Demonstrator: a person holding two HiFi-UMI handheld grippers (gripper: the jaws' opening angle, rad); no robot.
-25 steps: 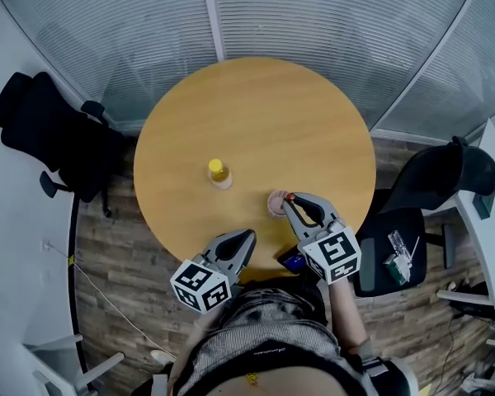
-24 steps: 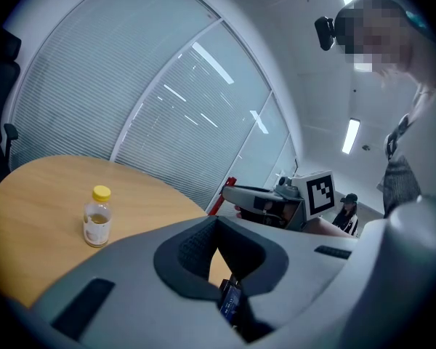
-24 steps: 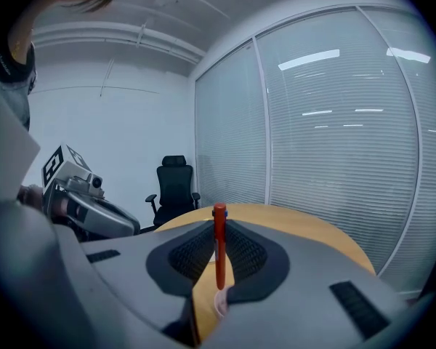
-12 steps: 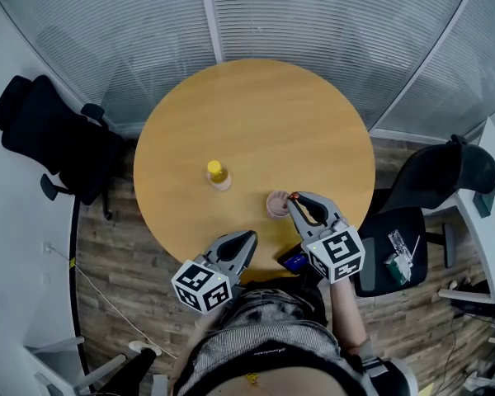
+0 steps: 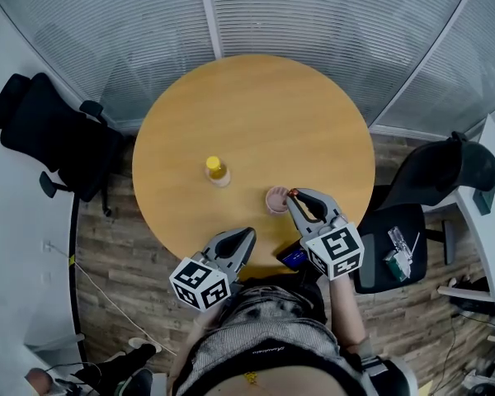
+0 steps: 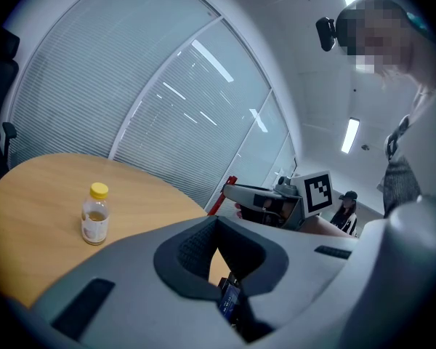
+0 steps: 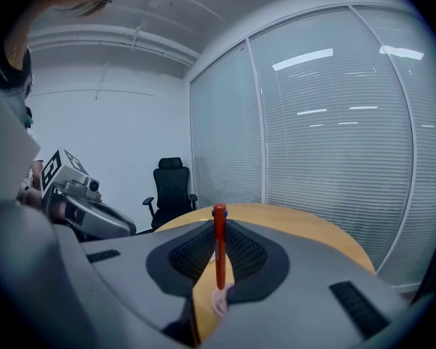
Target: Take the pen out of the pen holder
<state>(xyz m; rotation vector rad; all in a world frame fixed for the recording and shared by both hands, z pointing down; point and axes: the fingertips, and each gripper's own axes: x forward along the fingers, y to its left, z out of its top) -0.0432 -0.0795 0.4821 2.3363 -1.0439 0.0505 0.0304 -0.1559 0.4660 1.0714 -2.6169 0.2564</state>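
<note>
A pink pen holder stands on the round wooden table near its front edge. My right gripper is just right of it, shut on a red pen that stands upright between the jaws. The pen's lower end is at the mouth of the pen holder. My left gripper hovers at the table's front edge, left of the holder, shut with nothing in it. In the left gripper view the left gripper faces the right gripper and the pen.
A small yellow-capped bottle stands left of the holder, mid-table, also seen as the bottle. A blue object lies below the table edge by my lap. Black office chairs stand left and right of the table.
The right gripper has stayed shut on the red pen at the holder, shifting only slightly. The left gripper has barely moved. A person's feet have come into view at the lower left.
</note>
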